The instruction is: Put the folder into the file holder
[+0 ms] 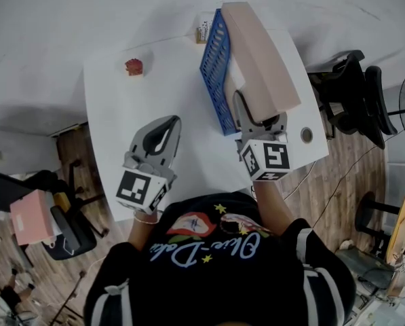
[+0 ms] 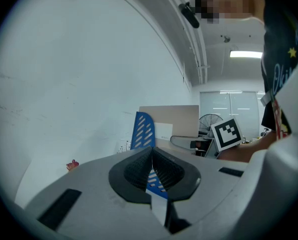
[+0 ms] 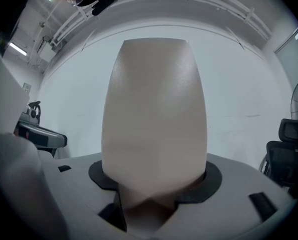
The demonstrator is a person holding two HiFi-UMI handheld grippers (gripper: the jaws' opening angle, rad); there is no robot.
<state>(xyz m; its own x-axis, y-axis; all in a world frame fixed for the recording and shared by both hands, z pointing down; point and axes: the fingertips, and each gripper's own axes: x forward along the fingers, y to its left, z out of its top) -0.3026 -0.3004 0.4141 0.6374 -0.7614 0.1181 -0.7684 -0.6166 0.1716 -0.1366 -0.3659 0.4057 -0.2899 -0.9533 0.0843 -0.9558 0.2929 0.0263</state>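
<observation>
A thick beige folder (image 1: 260, 56) is held edge-up over the right part of the white table (image 1: 155, 100). My right gripper (image 1: 260, 119) is shut on its near end, and in the right gripper view the folder (image 3: 153, 114) fills the space between the jaws of the right gripper (image 3: 156, 178). The blue perforated file holder (image 1: 216, 63) stands just left of the folder, touching or nearly touching it. I cannot tell whether the folder's lower edge is inside it. My left gripper (image 1: 167, 126) rests shut and empty over the table's near left. From the left gripper (image 2: 151, 168), the file holder (image 2: 143, 130) and folder (image 2: 171, 118) show ahead.
A small red object (image 1: 133, 66) sits at the table's far left, and a small white card box (image 1: 203, 29) stands beyond the holder. A round cable hole (image 1: 306, 135) lies near the right edge. Black office chairs (image 1: 355, 94) stand to the right, and a pink box (image 1: 31, 216) at lower left.
</observation>
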